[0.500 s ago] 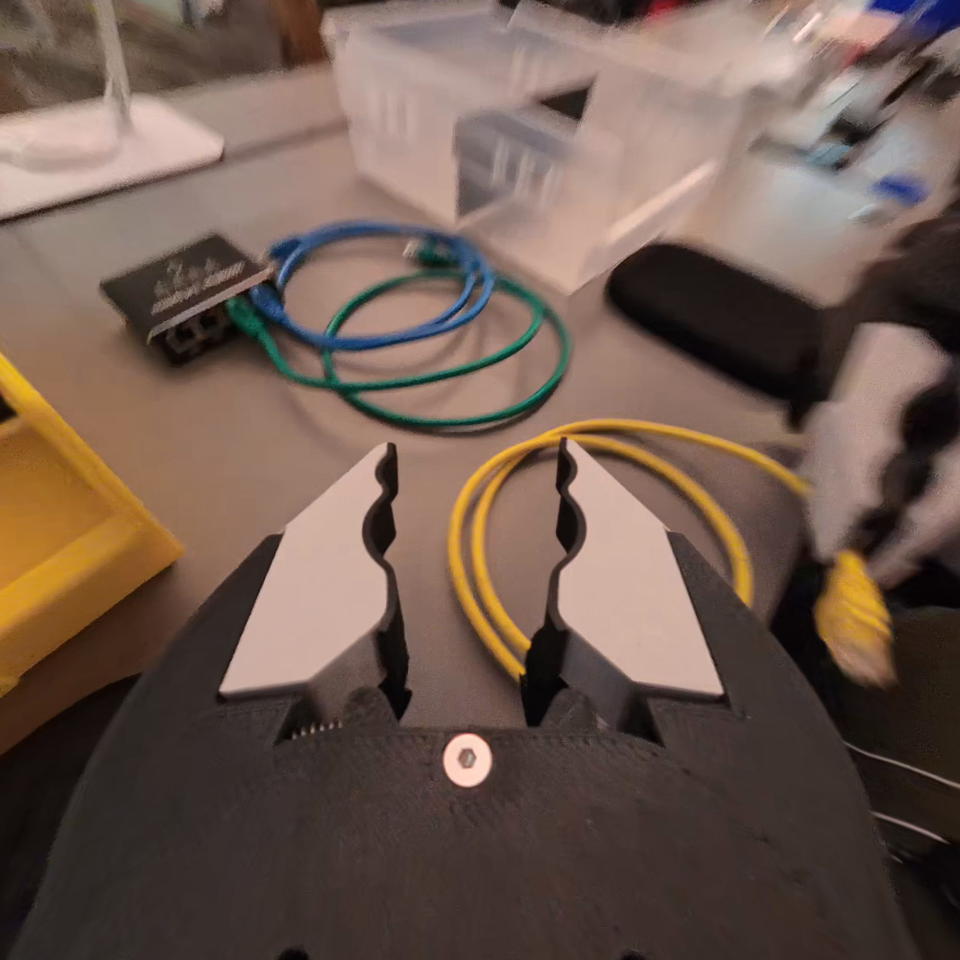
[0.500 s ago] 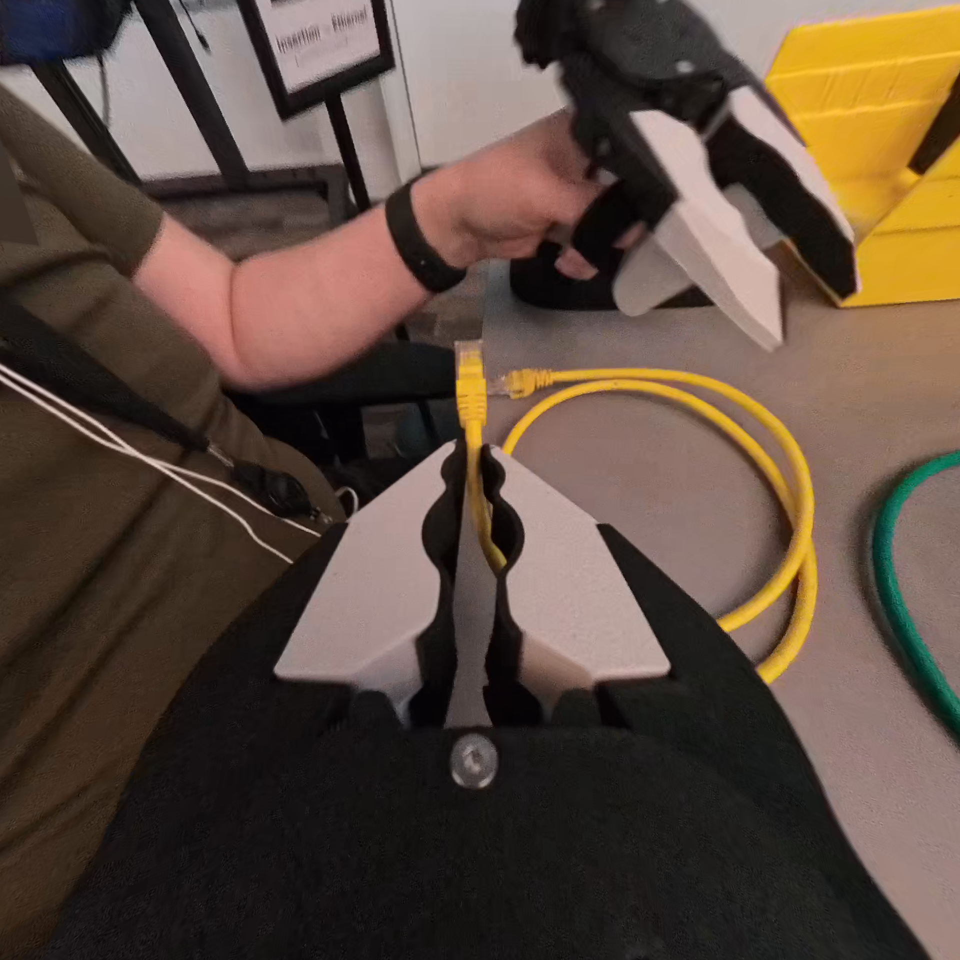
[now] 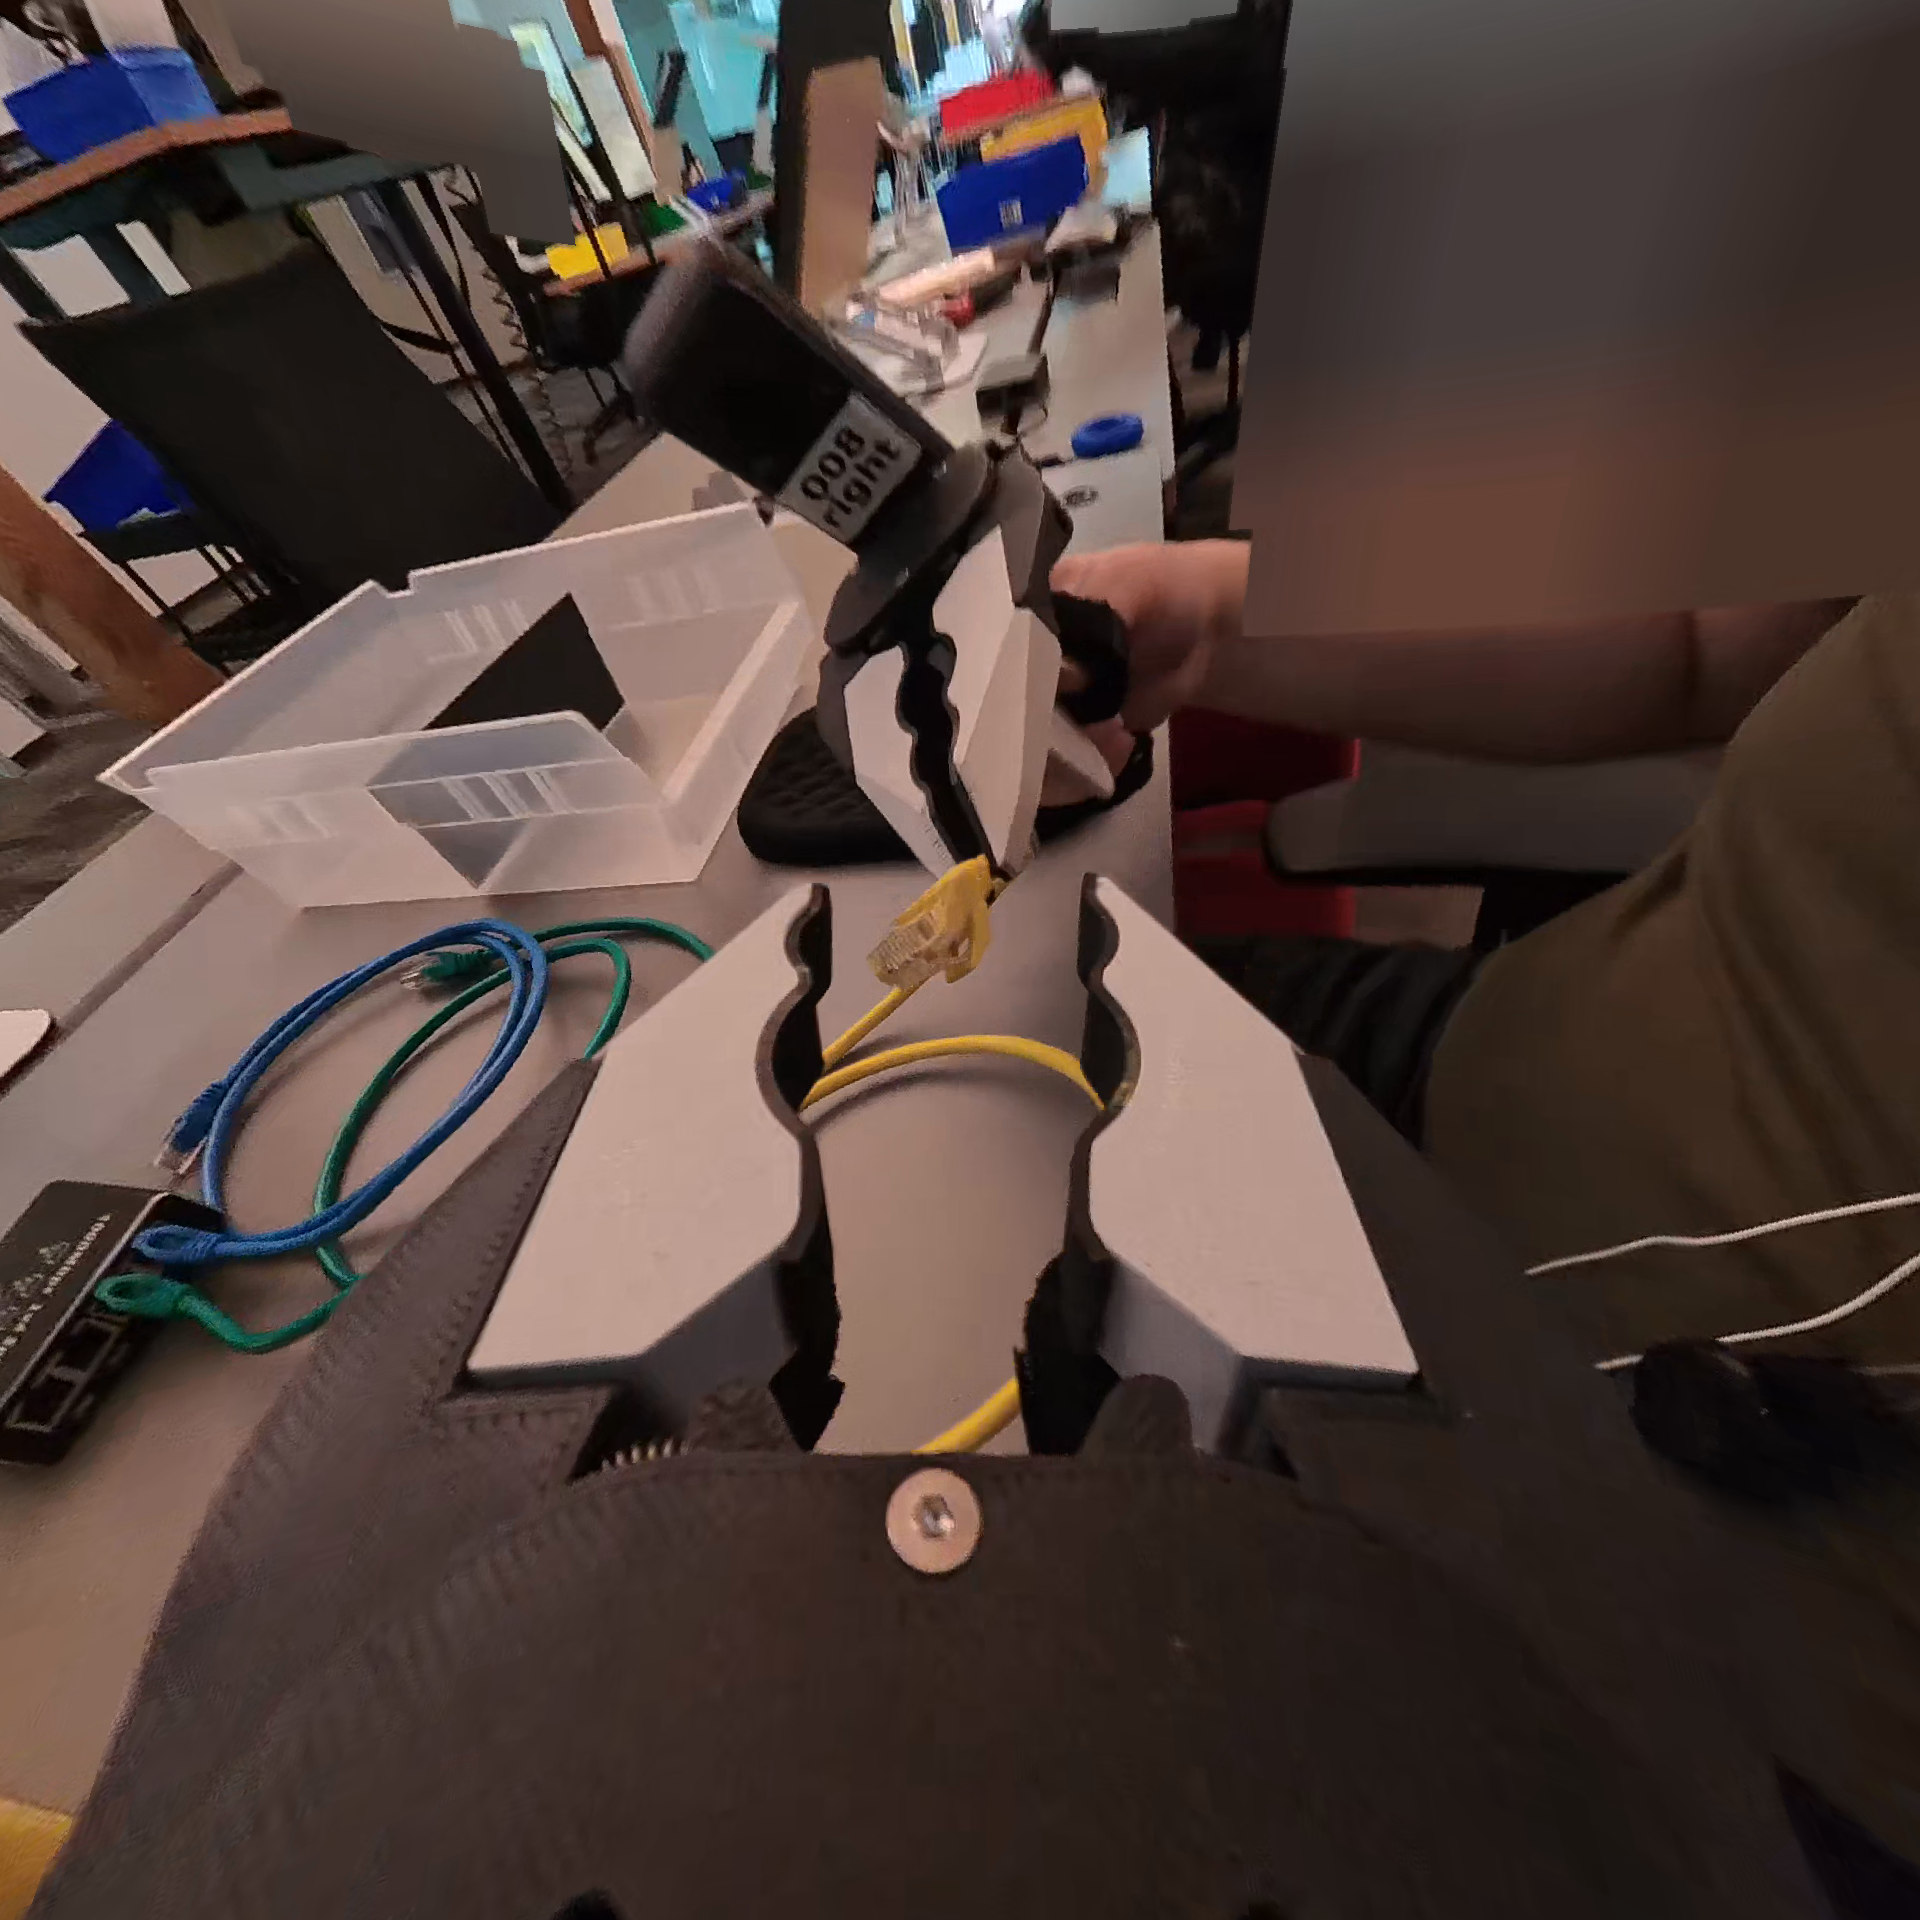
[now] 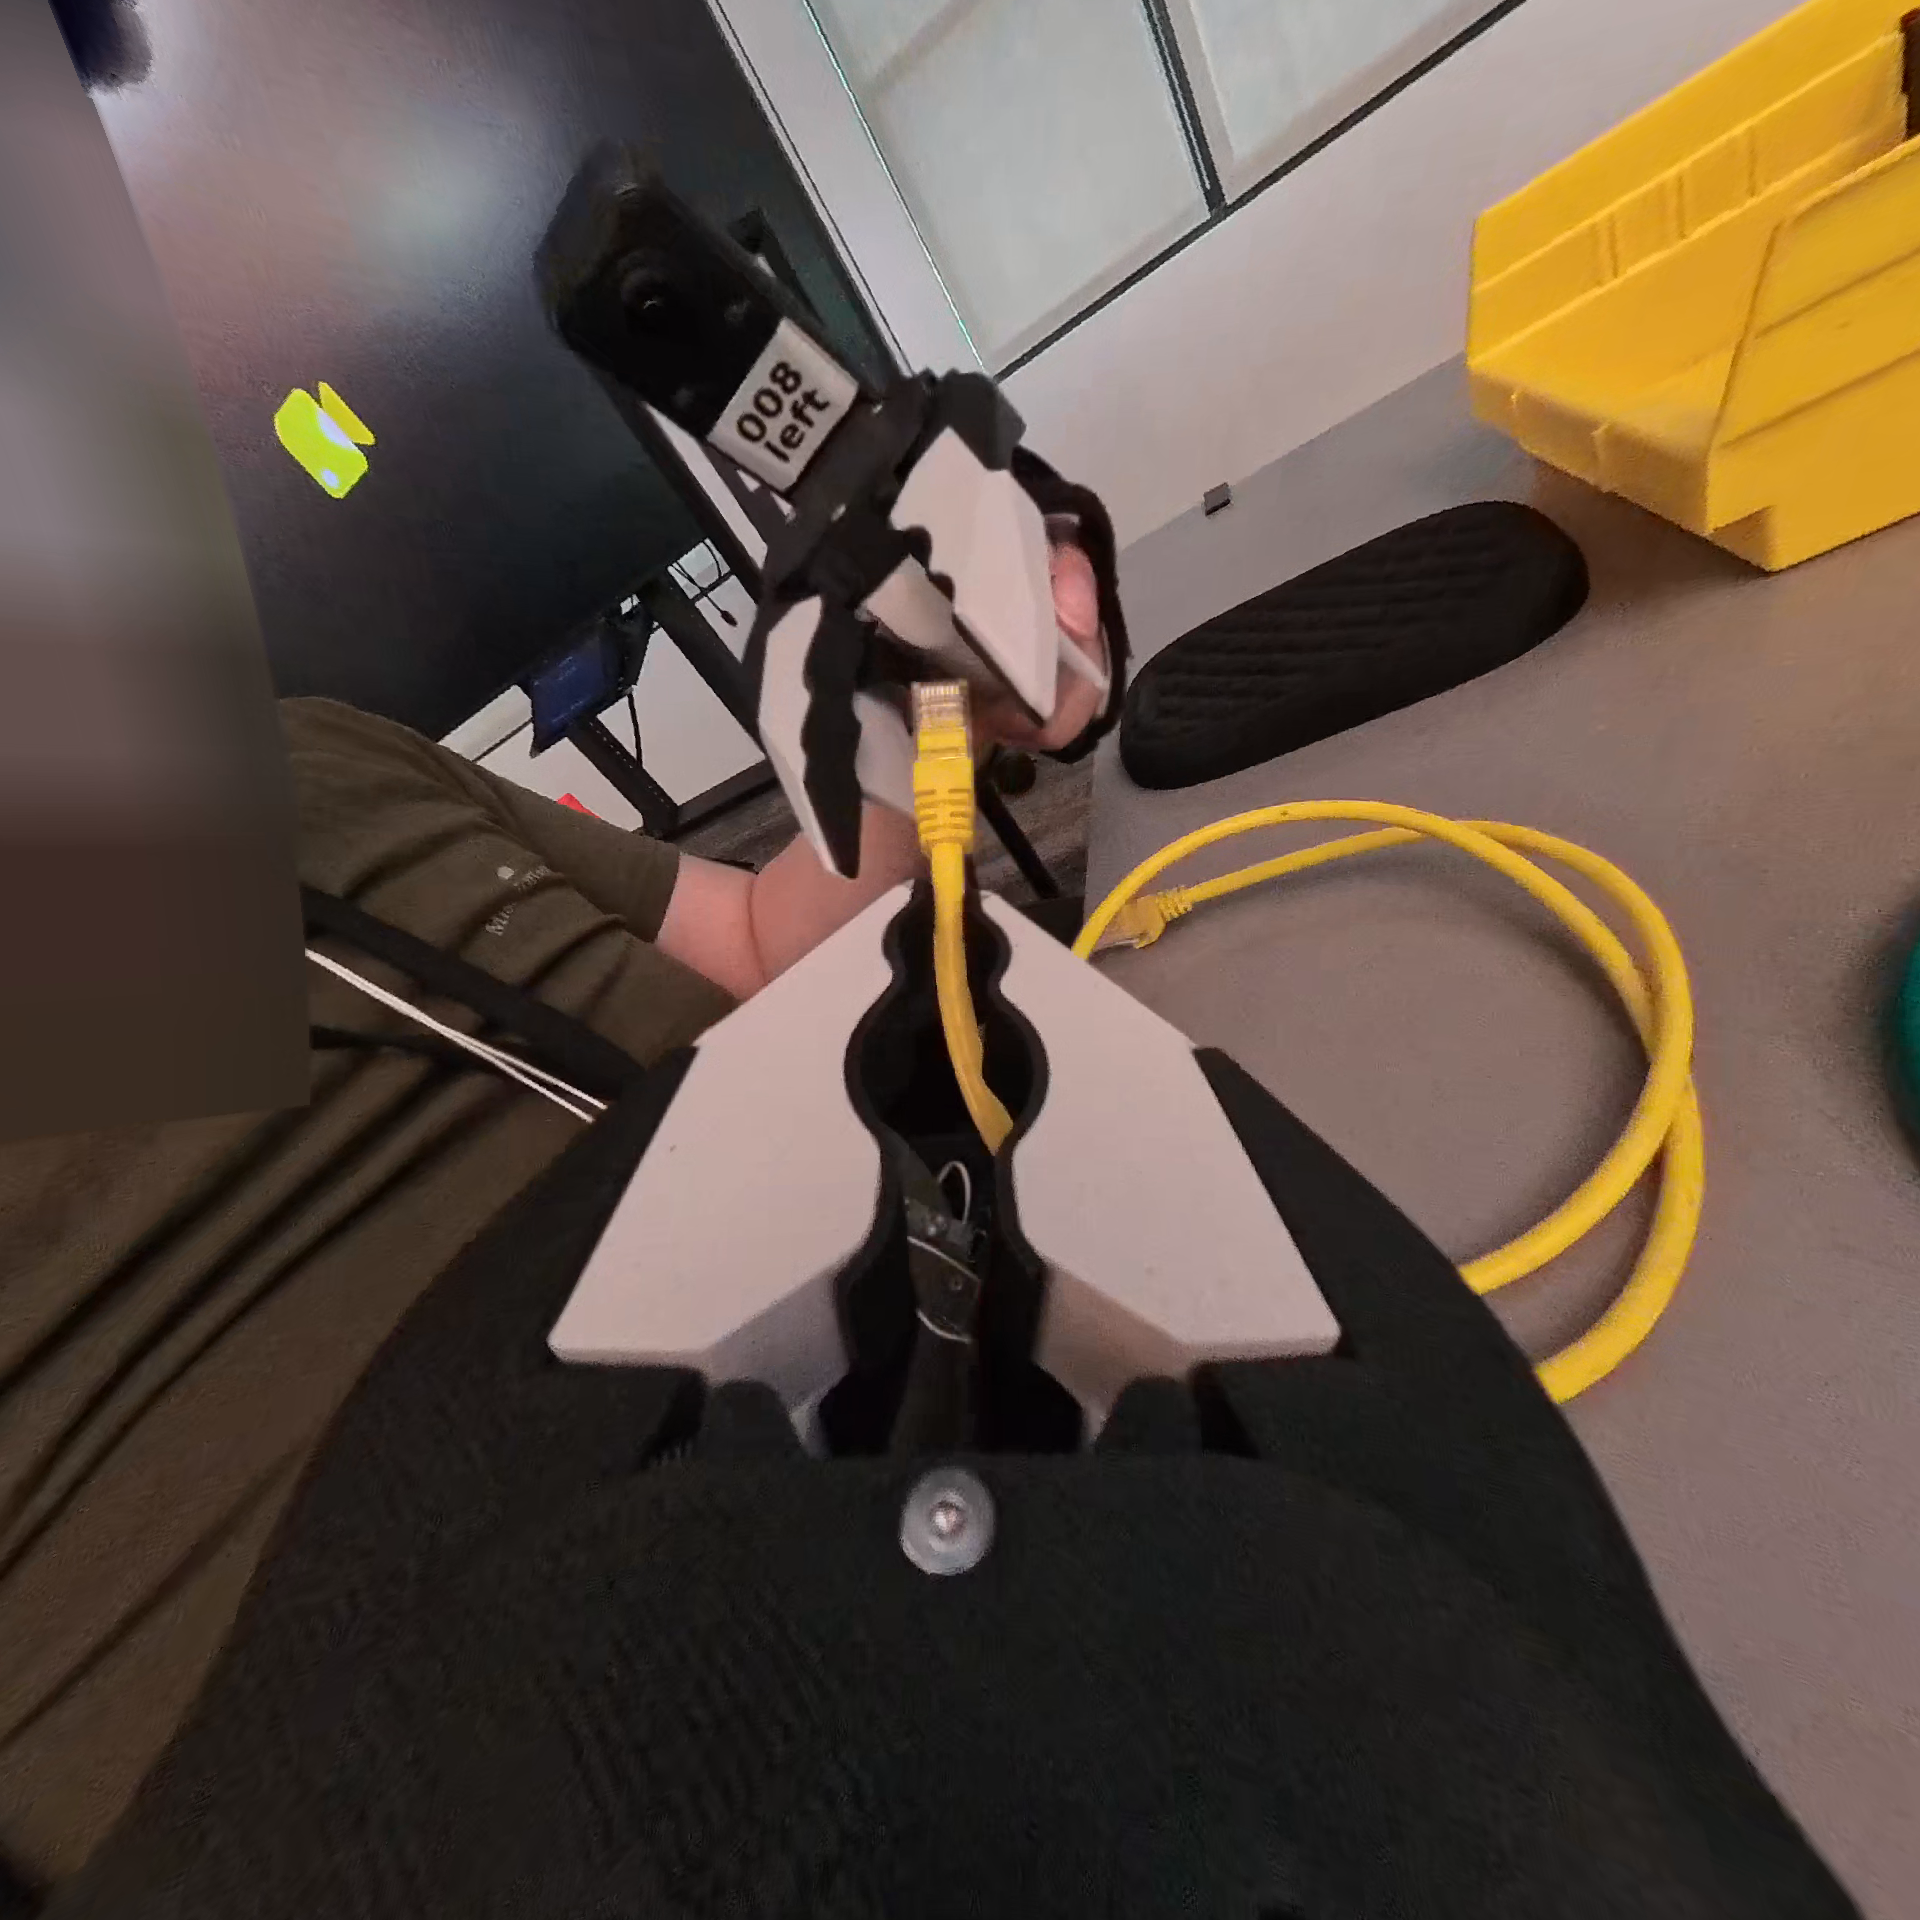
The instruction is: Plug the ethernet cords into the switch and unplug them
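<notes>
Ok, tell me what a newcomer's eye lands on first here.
First the yellow cord: the right gripper is shut on it just behind its plug, which sticks up in the air toward the open left gripper. Next, the blue cord and green cord coiled on the grey table, each with one end at the black switch.

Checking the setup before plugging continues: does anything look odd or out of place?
Nothing damaged. The right gripper pinches the yellow cord behind its plug, raised off the table toward the open left gripper.
</notes>
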`<state>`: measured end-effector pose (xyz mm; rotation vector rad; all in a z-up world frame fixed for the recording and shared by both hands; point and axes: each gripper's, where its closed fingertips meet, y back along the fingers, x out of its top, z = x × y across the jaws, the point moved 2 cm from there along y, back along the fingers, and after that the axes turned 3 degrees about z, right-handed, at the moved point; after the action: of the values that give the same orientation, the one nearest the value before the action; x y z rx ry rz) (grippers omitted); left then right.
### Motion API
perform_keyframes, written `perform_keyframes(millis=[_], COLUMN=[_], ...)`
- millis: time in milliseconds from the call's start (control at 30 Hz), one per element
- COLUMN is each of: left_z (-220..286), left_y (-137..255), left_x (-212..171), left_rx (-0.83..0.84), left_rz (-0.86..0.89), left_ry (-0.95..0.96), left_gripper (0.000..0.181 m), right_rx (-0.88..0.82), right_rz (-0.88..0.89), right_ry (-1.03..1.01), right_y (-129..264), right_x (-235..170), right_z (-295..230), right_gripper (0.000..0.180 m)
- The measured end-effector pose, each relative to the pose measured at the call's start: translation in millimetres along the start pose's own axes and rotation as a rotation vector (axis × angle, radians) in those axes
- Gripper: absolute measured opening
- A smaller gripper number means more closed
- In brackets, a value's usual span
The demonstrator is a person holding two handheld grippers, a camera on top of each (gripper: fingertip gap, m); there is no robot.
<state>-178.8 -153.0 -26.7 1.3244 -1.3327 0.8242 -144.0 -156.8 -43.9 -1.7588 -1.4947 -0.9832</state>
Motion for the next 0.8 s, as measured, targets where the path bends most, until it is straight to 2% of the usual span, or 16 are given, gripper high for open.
perform_keyframes(millis=[67,133,167,400,467,567,700,800], left_z=[0.0,0.3,-0.2,-2.2,-10.4,-27.0,-49.1,-63.3], left_y=[-7.9,-13.0,-14.6,-18.3,-16.1,-7.1,5.9,10.7], left_x=[-4.5,-5.6,-5.1,-9.0,-3.0,12.8,34.1,51.5], left_rx=[0.001,0.017,0.033,0.053,0.077,0.074,-0.034,-0.129], left_rz=[-0.044,-0.061,-0.06,-0.106,-0.09,-0.01,0.094,0.154], left_ry=[-0.042,-0.1,-0.132,-0.149,-0.107,0.0,0.195,0.3], left_gripper=[0.04,0.022,0.02,0.018,0.019,0.018,0.017,0.017], right_rx=[0.002,-0.009,-0.007,-0.006,-0.016,-0.097,-0.415,-0.629], right_rz=[-0.012,-0.01,-0.009,0.01,0.045,0.182,0.3,0.147], right_ry=[-0.013,-0.026,-0.031,-0.045,0.012,0.324,0.955,1.187], right_y=[1.4,3.8,4.9,8.5,12.5,32.3,69.8,81.1], right_x=[-1.4,-1.0,-1.4,-2.8,5.4,35.3,77.5,95.4], right_z=[-0.9,0.4,-0.9,2.5,2.7,-5.3,-15.4,5.4], right_gripper=[0.005,0.004,0.005,0.005,0.015,0.047,0.052,0.058])
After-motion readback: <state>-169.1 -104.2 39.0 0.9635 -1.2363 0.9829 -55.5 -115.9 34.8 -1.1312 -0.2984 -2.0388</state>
